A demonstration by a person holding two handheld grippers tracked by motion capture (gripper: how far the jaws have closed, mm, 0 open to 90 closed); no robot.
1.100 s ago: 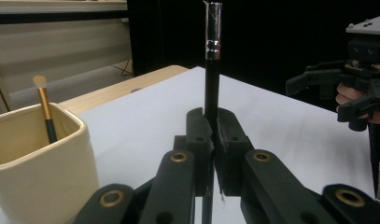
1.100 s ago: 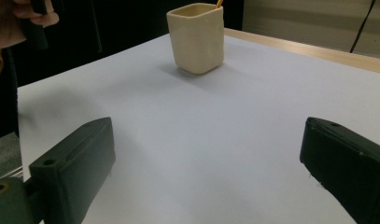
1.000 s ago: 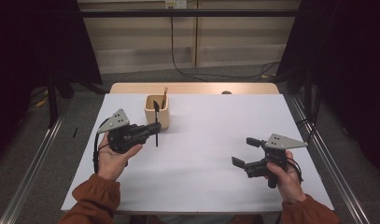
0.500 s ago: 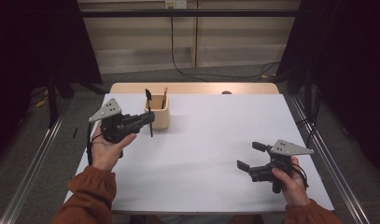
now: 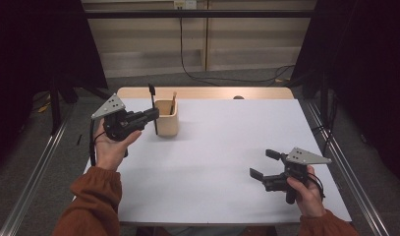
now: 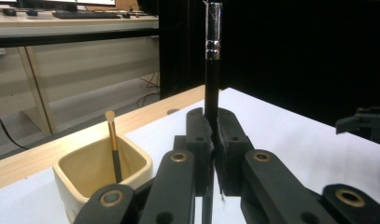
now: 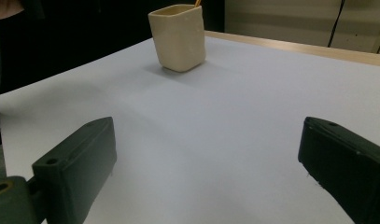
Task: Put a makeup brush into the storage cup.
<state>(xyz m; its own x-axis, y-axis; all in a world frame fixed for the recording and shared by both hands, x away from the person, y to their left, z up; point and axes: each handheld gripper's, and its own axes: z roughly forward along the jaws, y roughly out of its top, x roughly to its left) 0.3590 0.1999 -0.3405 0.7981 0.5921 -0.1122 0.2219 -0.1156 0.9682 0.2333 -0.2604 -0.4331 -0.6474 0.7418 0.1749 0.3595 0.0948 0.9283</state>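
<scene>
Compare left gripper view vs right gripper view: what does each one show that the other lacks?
Left gripper view: the left gripper, jaws shut on an upright black brush, a tan-handled brush standing inside the cup, and the right gripper far off at the edge.

Right gripper view: its own jaws wide apart with nothing between them, and the cup's whole outer wall down to its base.

Shared: the cream cup, the white table top and its wooden far edge.

Left tool [image 5: 152, 114] clamped shut, raised; right tool [image 5: 265, 163] wide open, low.
</scene>
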